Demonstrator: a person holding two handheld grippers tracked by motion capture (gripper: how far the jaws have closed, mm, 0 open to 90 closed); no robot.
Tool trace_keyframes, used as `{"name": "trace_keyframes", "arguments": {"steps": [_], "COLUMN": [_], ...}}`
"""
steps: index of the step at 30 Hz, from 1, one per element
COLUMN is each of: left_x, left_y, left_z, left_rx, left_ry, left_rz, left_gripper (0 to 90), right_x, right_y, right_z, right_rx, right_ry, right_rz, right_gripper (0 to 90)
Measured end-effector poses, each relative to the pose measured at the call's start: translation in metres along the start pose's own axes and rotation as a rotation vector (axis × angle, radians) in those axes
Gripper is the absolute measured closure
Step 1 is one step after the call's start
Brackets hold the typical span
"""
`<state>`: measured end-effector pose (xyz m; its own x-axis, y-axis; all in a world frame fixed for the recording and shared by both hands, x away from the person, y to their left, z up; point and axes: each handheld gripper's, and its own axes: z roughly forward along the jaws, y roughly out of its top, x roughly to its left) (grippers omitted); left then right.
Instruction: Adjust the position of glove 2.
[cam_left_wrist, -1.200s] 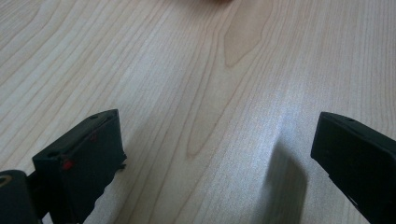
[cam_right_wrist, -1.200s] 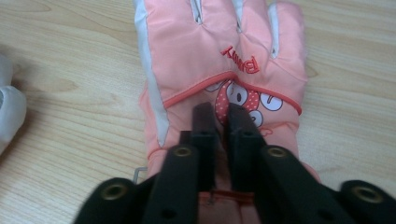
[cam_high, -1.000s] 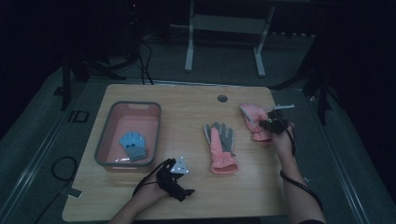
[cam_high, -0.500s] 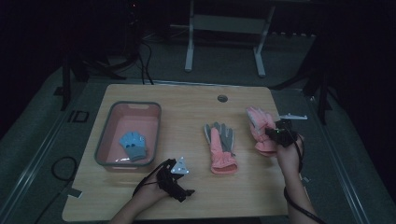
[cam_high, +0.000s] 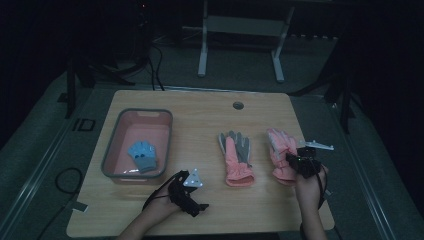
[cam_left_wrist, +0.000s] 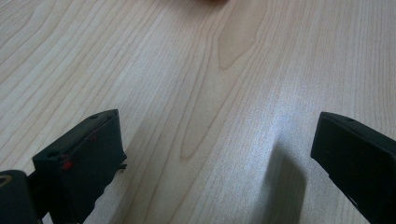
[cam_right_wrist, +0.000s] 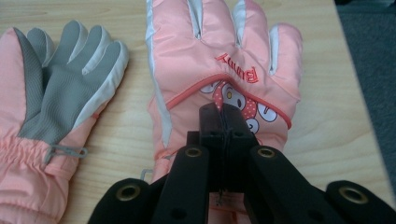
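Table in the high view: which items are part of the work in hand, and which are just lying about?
In the job:
- right gripper, jaws shut on the printed pink glove
- palm-up pink glove beside it, its likely pair
- pink bin, probably

Lying about:
- blue glove in the bin
- left gripper, open over bare table

Left gripper, held in the left hand at the near edge of the tabletop: jaws spread wide with nothing between them, tips low over the wood. Right gripper, held in the right hand with the forearm entering from below: jaws pressed together, pointing forward and down, a cable trailing from the body.
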<state>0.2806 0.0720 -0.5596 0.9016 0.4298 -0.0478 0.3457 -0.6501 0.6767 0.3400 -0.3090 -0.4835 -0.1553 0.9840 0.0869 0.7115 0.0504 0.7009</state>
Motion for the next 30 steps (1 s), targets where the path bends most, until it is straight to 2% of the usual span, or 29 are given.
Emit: {"name": "trace_keyframes", "arguments": {"steps": [2,8,12,17,18,20,25,27,29,30], "left_x": [0.0,-0.001,-0.001,-0.001,-0.001,-0.001,-0.001,-0.001,-0.001,-0.001], "left_y": [0.0,0.0,0.0,0.0,0.0,0.0,0.0,0.0,0.0,0.0], "left_z": [0.0,-0.001,-0.001,-0.001,-0.001,-0.001,0.0,0.0,-0.001,-0.001], "left_rx": [0.001,-0.002,-0.001,-0.002,-0.002,-0.001,0.0,0.0,0.0,-0.001], "left_ry": [0.0,0.0,-0.001,-0.004,-0.004,-0.003,-0.004,-0.003,-0.002,-0.001], "left_rz": [0.001,-0.002,0.001,0.0,0.0,0.002,-0.003,-0.004,-0.002,-0.002], "left_gripper": [2.7,2.6,2.6,2.7,2.6,2.6,2.7,2.7,2.6,2.6], "right_x": [0.001,0.006,0.005,0.003,0.003,-0.001,-0.013,-0.019,-0.025,-0.028], "right_y": [-0.003,-0.013,-0.016,-0.013,-0.013,-0.009,-0.002,0.001,0.005,0.007], "right_z": [0.002,0.029,0.034,0.031,0.031,0.029,0.022,0.02,0.018,0.017], "right_rx": [0.009,0.055,0.051,0.056,0.056,0.066,0.088,0.099,0.108,0.114], "right_ry": [-0.001,-0.01,-0.001,0.009,0.009,0.035,0.092,0.142,0.167,0.204], "right_rz": [0.0,0.009,0.008,-0.058,-0.058,-0.117,-0.183,-0.209,-0.234,-0.252], "right_gripper": [89.0,88.0,85.6,73.9,73.9,67.6,62.4,61.4,60.5,59.9]}}
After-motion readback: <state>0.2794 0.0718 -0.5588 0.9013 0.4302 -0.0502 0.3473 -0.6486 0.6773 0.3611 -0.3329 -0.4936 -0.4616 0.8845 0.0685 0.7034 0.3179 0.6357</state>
